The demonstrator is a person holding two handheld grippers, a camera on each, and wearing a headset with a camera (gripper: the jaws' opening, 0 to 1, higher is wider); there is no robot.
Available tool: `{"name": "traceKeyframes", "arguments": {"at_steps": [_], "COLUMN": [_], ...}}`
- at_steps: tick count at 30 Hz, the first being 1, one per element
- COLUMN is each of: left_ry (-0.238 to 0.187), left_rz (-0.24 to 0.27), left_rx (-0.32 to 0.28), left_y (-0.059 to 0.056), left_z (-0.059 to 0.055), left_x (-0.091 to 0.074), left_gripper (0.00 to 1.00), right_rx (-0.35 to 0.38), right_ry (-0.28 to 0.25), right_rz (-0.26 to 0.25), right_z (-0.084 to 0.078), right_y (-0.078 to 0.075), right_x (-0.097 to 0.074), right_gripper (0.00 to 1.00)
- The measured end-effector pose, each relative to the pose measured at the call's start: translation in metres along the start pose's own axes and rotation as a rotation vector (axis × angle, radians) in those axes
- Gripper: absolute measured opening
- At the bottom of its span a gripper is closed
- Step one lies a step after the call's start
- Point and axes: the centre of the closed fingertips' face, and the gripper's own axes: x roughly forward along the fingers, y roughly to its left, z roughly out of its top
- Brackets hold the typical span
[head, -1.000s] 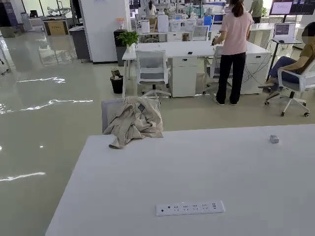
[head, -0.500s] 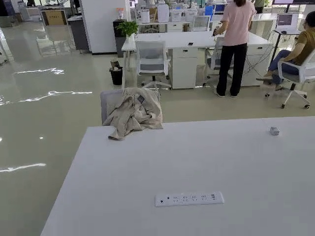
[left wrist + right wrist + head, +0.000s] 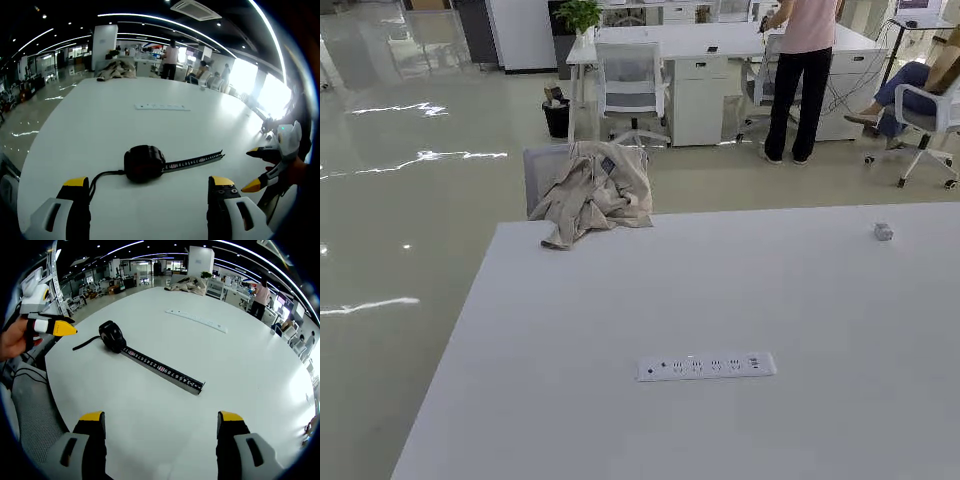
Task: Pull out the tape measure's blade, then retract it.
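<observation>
The tape measure [image 3: 145, 162] lies on the white table [image 3: 620, 300], near the edge closest to the person. Its black case rests flat, with a dark strap [image 3: 102, 176] trailing from one side. The blade [image 3: 162, 369] is pulled out and lies along the tabletop, with its hooked end pointing away from the case. The printed numbers show in the right gripper view.

The left tongs [image 3: 148, 184] are released, the two yellow-tipped jaws standing wide apart on either side of the case. They hang short of it and touch nothing. The right tongs [image 3: 161, 417] are also spread wide and empty, facing the blade from the near edge and clear of it. In the left gripper view the right tongs [image 3: 252, 169] come in beside the blade's free end but apart from it.

Further in, towards the middle of the table, a white power strip [image 3: 706, 366] lies flat. Near the far right edge sits a small grey object [image 3: 883, 232], possibly a little box, though it is too small to tell. Just past the far left corner a chair [image 3: 538, 170] carries a beige jacket [image 3: 592, 192] draped over its back. Beyond it a person [image 3: 798, 70] stands at another desk.
</observation>
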Motion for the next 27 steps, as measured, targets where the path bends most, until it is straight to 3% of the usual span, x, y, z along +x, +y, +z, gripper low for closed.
{"name": "traceKeyframes", "arguments": {"at_steps": [13,27], "left_ry": [-0.007,0.000], "left_rz": [0.001,0.013], "left_rx": [-0.020,-0.058], "left_y": [-0.006,-0.006], "left_z": [0.005,0.005], "left_x": [0.016,0.033], "left_gripper": [0.96,0.95], "right_rx": [-0.083,-0.183], "right_ry": [0.021,0.046], "right_rz": [0.046,0.109], "right_z": [-0.002,-0.002], "right_y": [-0.014,-0.019], "right_x": [0.015,0.028], "right_gripper": [0.94,0.92]}}
